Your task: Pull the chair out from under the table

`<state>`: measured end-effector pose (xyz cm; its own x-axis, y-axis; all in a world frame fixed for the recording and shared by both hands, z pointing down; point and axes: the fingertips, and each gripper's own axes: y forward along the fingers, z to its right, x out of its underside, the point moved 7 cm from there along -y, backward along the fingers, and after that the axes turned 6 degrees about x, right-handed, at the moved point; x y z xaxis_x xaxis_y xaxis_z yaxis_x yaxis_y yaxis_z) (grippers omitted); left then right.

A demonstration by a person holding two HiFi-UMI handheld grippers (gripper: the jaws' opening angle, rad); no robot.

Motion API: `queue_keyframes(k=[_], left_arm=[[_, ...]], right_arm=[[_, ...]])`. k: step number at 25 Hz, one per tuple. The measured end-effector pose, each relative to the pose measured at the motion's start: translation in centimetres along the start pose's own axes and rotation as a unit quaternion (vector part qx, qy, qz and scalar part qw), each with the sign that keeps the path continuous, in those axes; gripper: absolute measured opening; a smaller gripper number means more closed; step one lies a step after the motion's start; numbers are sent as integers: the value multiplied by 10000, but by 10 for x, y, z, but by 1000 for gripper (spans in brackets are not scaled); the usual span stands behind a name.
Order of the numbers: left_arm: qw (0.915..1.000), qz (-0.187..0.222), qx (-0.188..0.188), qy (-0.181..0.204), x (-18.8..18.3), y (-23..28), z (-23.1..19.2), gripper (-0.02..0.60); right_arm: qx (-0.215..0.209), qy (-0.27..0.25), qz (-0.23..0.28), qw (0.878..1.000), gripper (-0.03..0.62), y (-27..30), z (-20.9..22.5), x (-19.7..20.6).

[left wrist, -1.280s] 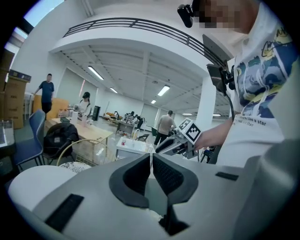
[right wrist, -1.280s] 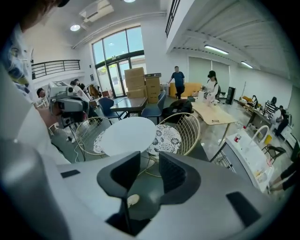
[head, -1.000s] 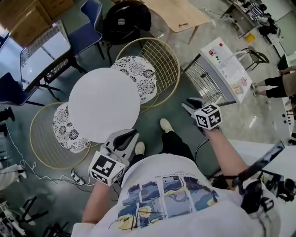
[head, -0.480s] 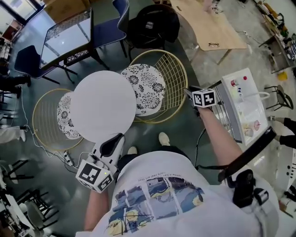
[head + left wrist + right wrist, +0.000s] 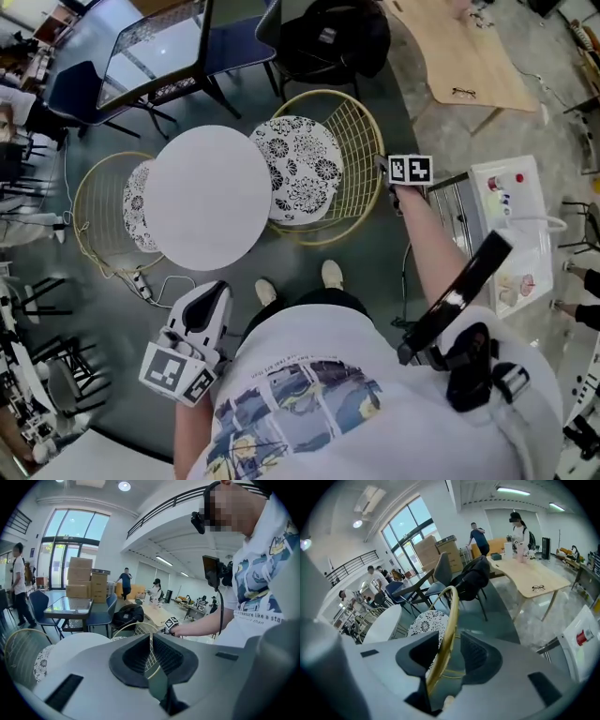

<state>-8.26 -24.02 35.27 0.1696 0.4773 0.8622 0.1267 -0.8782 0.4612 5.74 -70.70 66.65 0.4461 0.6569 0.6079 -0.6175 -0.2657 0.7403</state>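
A gold wire chair with a black-and-white patterned cushion stands tucked against the round white table. My right gripper is at the chair's right rim. In the right gripper view the gold rim runs between the jaws of that gripper, which are opening; the rim lies by the left pad with a gap on the right. My left gripper hangs shut and empty below the table, near the person's left side. In the left gripper view its pads nearly meet.
A second gold chair sits at the table's left. Behind are a chair carrying a black backpack, a glass-topped table and a wooden table. A white cart stands right of my right arm. Cables trail on the floor.
The right gripper has travelled from beside the cart forward and left to the chair's rim, which now sits between its jaws. The left gripper has drawn back from the table edge towards the body.
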Motion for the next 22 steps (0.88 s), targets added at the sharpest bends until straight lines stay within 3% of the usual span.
queue_keyframes(k=[5,13,22], left_arm=[[9996,-43,-276,-34,1,-15,-2,11],[9993,-95,-361,-85,-14,-11,8,11],[9998,-109,-160,-16,-16,-5,6,11]], right_arm=[[-26,-253,-127,9996,127,24,-18,1],[-115,980,37,9951,77,23,-14,0],[211,1085,33,9939,57,0,9,5]])
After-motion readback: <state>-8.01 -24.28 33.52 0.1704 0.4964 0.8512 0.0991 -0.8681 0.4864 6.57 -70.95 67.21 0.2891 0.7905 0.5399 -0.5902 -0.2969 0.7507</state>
